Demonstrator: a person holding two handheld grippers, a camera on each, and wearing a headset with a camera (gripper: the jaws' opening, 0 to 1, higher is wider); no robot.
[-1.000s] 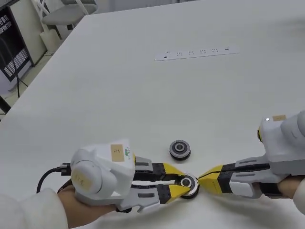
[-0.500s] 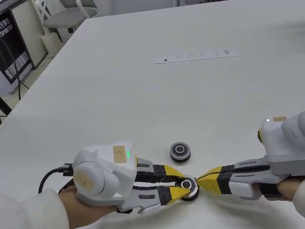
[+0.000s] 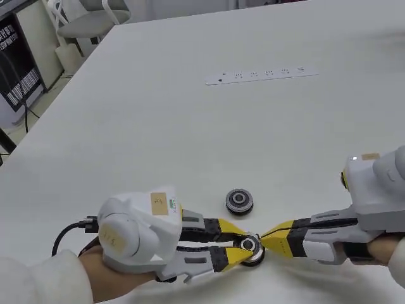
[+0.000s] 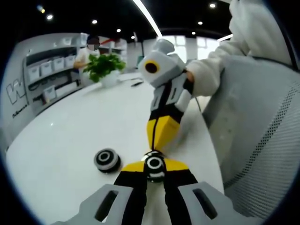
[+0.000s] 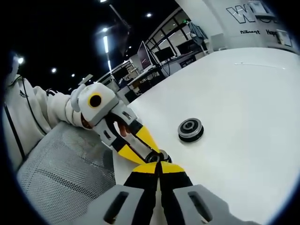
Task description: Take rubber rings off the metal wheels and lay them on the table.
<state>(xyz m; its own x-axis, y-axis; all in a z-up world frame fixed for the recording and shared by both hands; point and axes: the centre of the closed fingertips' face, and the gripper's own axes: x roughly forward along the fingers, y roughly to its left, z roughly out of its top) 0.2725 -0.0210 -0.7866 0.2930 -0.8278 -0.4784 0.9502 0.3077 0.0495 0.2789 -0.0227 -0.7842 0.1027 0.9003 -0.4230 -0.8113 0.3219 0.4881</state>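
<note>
A small metal wheel (image 3: pixel 249 244) with a black rubber ring sits near the table's front edge, and my left gripper (image 3: pixel 243 246) is shut on it from the left. In the left gripper view the wheel (image 4: pixel 154 163) lies between the yellow jaw tips. My right gripper (image 3: pixel 264 240) comes in from the right, its jaws shut on the wheel's rubber rim (image 5: pixel 156 157). A second wheel (image 3: pixel 239 200) with its ring on lies flat just behind them, seen also in the gripper views (image 4: pixel 107 159) (image 5: pixel 190 129).
The white table (image 3: pixel 190 126) stretches far back, with a flush socket strip (image 3: pixel 261 73) set into it. A chair (image 3: pixel 88 19) stands past the far left corner. A potted plant (image 4: pixel 102 68) and a person stand beside shelves across the room.
</note>
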